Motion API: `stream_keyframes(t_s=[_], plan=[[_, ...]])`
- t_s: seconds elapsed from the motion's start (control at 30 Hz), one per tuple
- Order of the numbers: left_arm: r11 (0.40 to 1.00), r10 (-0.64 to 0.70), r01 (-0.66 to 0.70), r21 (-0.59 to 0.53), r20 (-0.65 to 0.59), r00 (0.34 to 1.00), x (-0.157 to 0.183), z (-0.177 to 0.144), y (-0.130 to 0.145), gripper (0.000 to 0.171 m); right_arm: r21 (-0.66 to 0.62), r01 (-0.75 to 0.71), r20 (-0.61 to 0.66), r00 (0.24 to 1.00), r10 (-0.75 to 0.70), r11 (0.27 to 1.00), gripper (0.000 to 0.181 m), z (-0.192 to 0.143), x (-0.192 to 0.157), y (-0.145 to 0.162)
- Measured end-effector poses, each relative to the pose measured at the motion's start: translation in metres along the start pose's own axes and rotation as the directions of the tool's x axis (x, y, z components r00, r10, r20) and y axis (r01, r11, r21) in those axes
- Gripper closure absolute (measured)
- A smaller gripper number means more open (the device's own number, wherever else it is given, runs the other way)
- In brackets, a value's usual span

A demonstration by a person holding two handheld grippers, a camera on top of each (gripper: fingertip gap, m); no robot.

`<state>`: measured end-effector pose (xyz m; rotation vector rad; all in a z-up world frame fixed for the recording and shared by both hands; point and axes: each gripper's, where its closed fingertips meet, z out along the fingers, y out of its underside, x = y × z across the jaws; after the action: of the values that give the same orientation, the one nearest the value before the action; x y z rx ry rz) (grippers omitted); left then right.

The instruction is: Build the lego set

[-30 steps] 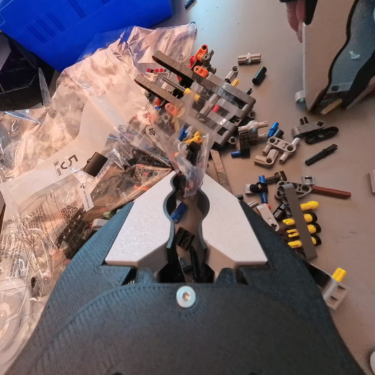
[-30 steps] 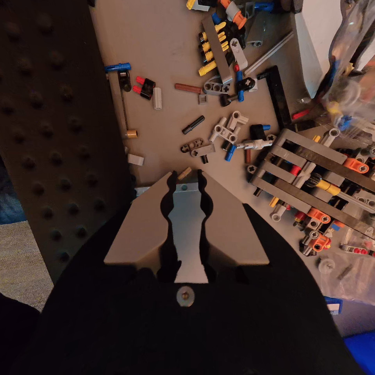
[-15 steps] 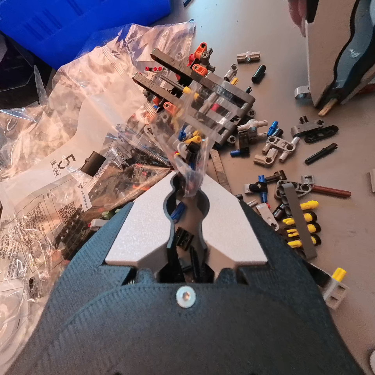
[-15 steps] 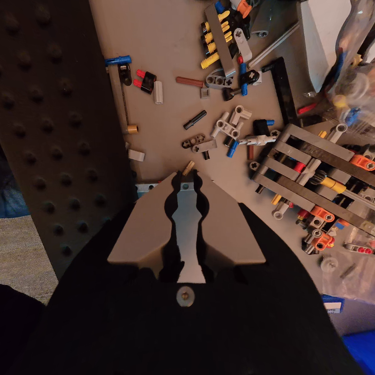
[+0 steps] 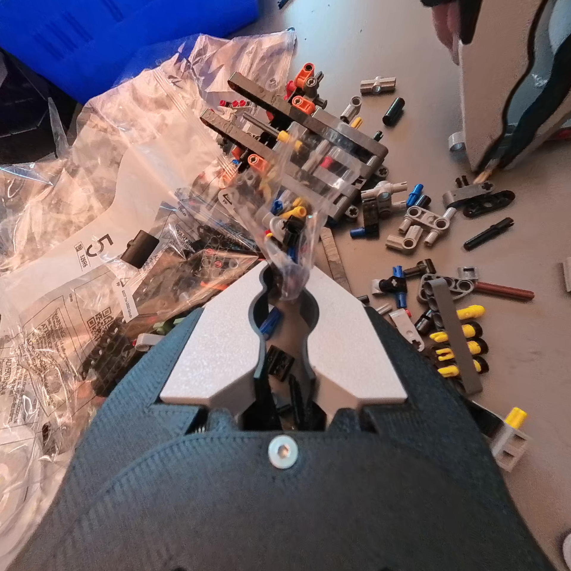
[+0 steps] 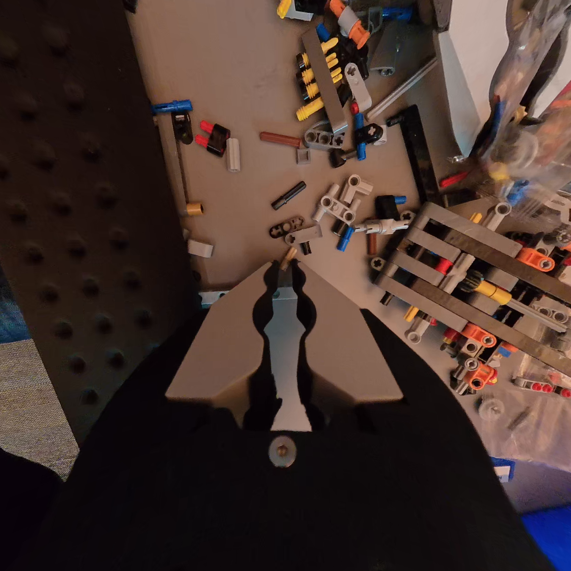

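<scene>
Two grippers: left gripper (image 5: 285, 276) is clamped on the twisted neck of a small clear bag (image 5: 293, 216) of mixed pins, held up over the table; right gripper (image 6: 285, 262) pinches a tan pin (image 6: 288, 257) at its very tips, low over the table.
Table (image 6: 247, 61): grey top, littered with loose parts between the two grippers.
Blue bin (image 5: 108, 37): at the far left edge in the left wrist view, behind the bags.
Large bags (image 5: 77, 247): crumpled clear plastic bags lie left of the left gripper; they carry a white printed patch, a printed number, a square code and warning print.
Lego frame (image 6: 482, 278): partly built grey and black beam frame with orange, yellow and red connectors, right of the right gripper; in the left wrist view the held bag partly hides it.
Grey beam (image 5: 454, 336): long, resting across a row of yellow pins, just right of the left gripper.
Loose connectors (image 6: 340, 207): light grey pieces lie between the tan pin and the frame.
Black pin (image 6: 289, 195): lies alone, beyond the right gripper's tips.
Brown axle (image 6: 279, 138): farther off, near the grey beam.
</scene>
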<state>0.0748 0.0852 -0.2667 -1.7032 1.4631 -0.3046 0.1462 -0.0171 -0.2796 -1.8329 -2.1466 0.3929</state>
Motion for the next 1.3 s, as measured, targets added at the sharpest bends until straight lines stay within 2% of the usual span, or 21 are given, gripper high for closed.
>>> stream_keyframes(t_s=[0.33, 0.63, 0.77, 0.9, 1.2, 1.3], plan=[[1.0, 0.001, -0.001, -0.001, 0.0, 1.0, 0.0, 0.0, 0.0, 0.159, -0.002, 0.01, -0.032, 0.999, -0.01, 1.0, 0.18, 0.0, 0.005, 0.001], [1.0, 0.0, 0.0, -0.002, -0.002, 1.0, 0.001, 0.0, 0.0, 0.159, 0.016, 0.005, -0.027, 1.0, -0.005, 1.0, 0.163, 0.0, 0.003, -0.004], [1.0, 0.0, 0.0, -0.003, -0.003, 1.0, 0.001, 0.0, 0.001, 0.159, 0.022, 0.014, -0.025, 1.0, -0.013, 1.0, 0.167, 0.002, 0.003, -0.008], [1.0, -0.001, 0.001, -0.003, -0.004, 1.0, 0.001, 0.0, 0.001, 0.159, 0.011, 0.027, -0.038, 0.999, -0.027, 1.0, 0.179, 0.003, 0.005, -0.007], [1.0, 0.0, 0.0, -0.003, -0.003, 1.0, 0.001, 0.0, 0.0, 0.159, 0.033, 0.019, -0.062, 0.998, -0.017, 0.999, 0.176, -0.005, 0.008, -0.008], [1.0, -0.001, 0.001, -0.003, -0.004, 1.0, 0.001, 0.001, 0.0, 0.159, 0.043, 0.038, -0.092, 0.995, -0.034, 0.998, 0.181, -0.007, 0.011, -0.011]])
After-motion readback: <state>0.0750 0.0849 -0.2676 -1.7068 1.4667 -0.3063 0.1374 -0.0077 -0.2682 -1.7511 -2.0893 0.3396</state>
